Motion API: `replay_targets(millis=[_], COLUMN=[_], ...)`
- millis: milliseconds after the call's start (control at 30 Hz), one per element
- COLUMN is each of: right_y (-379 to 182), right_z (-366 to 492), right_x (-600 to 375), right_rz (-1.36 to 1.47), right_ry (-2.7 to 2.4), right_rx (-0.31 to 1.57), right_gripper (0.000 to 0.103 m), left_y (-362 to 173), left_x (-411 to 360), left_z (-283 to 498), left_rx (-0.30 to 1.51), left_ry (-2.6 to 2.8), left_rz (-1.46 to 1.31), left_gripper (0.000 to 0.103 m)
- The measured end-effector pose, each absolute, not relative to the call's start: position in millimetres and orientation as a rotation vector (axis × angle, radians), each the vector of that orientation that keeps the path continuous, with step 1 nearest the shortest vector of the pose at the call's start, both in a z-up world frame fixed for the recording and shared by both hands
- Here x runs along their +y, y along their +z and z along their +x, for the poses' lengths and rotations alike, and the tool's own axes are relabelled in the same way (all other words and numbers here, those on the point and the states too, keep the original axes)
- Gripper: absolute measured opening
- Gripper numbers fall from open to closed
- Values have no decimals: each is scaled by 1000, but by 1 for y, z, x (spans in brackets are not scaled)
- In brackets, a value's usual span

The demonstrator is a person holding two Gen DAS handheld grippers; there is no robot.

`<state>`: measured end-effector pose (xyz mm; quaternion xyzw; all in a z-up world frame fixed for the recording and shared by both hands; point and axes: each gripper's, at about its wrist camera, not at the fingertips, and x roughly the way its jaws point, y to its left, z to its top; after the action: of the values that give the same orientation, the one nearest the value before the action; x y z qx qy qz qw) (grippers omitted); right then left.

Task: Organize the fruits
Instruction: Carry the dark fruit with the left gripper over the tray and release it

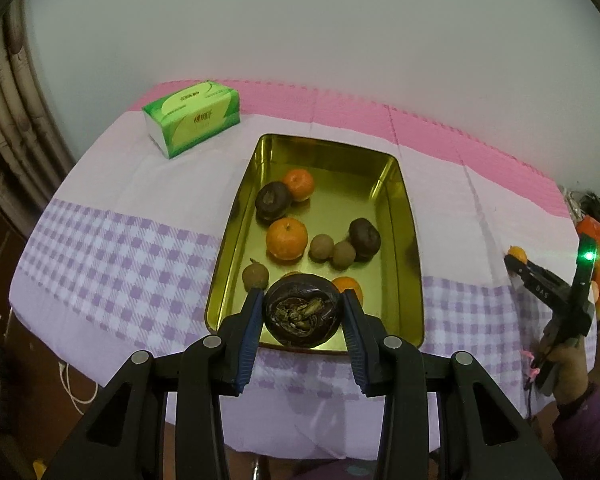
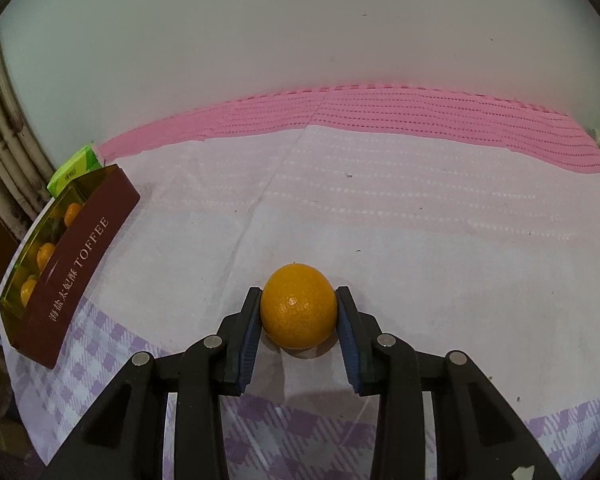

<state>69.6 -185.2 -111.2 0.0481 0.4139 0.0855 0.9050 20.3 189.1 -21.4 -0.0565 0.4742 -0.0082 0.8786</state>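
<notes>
My left gripper (image 1: 302,300) is shut on a dark purple round fruit (image 1: 302,314), held over the near end of the gold tin (image 1: 236,208). In the tin lie two oranges (image 1: 287,239), two more dark fruits (image 1: 273,199), three small brown fruits (image 1: 321,247) and a partly hidden orange (image 1: 350,286). To the tin's right, my right gripper (image 2: 298,308) is shut on a loose orange (image 2: 298,320) that rests on the tablecloth. The left wrist view shows that right gripper (image 1: 518,262) at the far right, in a person's hand.
A green tissue box (image 1: 192,118) stands at the back left of the table. From the right wrist view the tin's maroon side (image 2: 80,264) reads TOFFEE, far left. The checked cloth (image 2: 420,220) stretches to a pink band by the wall. An orange bag (image 1: 598,240) sits past the right edge.
</notes>
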Motion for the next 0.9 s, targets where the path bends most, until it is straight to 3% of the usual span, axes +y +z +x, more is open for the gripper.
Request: replay_targets(millis=[467, 900], right_y=[-112, -112], right_z=[69, 68], right_x=[-186, -189], right_rz=[105, 123], right_ry=[179, 190], right_rx=[855, 854], right_gripper=[34, 34], left_y=[-28, -66], left_x=[160, 123], left_z=[46, 87], left_rx=[1004, 1068], left_ry=[-118, -186], left_rz=[-88, -28], left_gripper=[40, 40])
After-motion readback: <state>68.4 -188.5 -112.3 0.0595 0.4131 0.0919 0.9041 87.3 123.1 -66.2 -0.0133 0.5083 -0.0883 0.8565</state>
